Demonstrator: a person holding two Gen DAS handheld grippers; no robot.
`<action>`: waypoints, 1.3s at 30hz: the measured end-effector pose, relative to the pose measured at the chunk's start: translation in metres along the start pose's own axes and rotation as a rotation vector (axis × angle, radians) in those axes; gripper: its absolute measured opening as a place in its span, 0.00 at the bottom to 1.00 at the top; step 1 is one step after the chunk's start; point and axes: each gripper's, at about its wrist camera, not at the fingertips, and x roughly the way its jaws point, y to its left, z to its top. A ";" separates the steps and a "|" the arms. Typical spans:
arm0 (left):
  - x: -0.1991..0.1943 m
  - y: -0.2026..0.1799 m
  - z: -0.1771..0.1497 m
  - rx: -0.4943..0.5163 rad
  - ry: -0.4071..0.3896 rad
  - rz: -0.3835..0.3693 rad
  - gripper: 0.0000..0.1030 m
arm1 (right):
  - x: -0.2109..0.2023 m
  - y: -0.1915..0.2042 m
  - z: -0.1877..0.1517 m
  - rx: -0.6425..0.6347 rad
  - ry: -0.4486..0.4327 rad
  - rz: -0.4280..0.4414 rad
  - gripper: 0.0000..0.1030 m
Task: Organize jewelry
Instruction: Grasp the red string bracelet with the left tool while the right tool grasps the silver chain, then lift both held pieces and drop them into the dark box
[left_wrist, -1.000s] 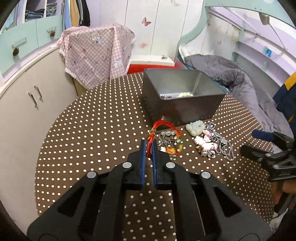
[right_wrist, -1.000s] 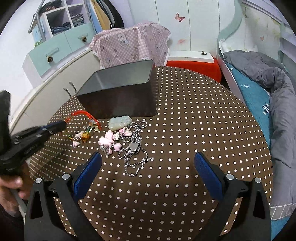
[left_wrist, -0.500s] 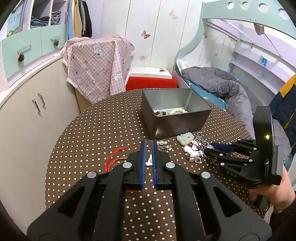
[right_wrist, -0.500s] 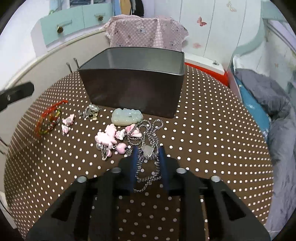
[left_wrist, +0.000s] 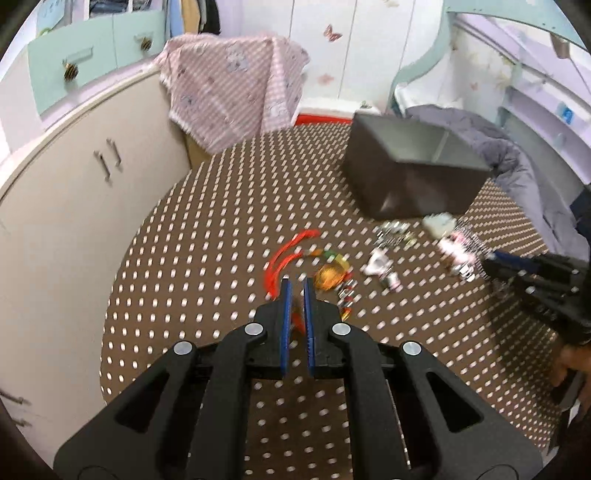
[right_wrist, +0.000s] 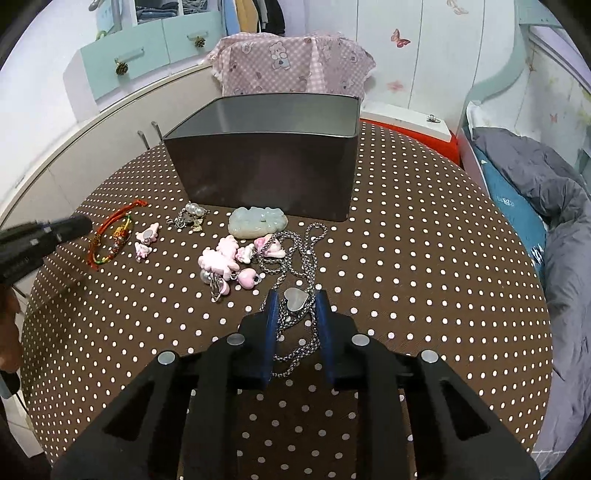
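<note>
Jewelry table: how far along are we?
Done: unclear, since neither view shows the tin's floor. In hand: the right tongs have just been closing and pinch the silver chain at its heart pendant, which lies on the table. The left tongs are shut by the red cord bracelet. Left: jade pendant, pink charms, small silver charm.

Left wrist view motion-blurred: trinkets ahead of left gripper (left_wrist: 297, 284) smeared; red cord bracelet (left_wrist: 286, 254) part hidden behind blue pads. Inside of metal box (right_wrist: 269, 170) not visible from right wrist view; contents cannot tell. Steel chain necklace (right_wrist: 299, 258) runs between right gripper (right_wrist: 297, 299) fingers, lower loop hidden under them; whether pads press chain unclear. Hand (left_wrist: 574, 365) right of left gripper cut by picture edge. Small silver charms (right_wrist: 190, 218) too small to tell.
</note>
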 end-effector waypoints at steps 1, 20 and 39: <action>0.003 0.002 -0.002 -0.003 0.008 0.001 0.07 | 0.002 0.000 0.002 0.001 0.000 0.001 0.20; 0.022 0.010 -0.001 -0.036 0.032 0.074 0.67 | 0.006 0.007 0.005 -0.004 -0.001 0.014 0.35; -0.042 -0.010 0.017 0.020 -0.117 -0.158 0.05 | -0.053 -0.009 0.028 0.001 -0.127 0.059 0.16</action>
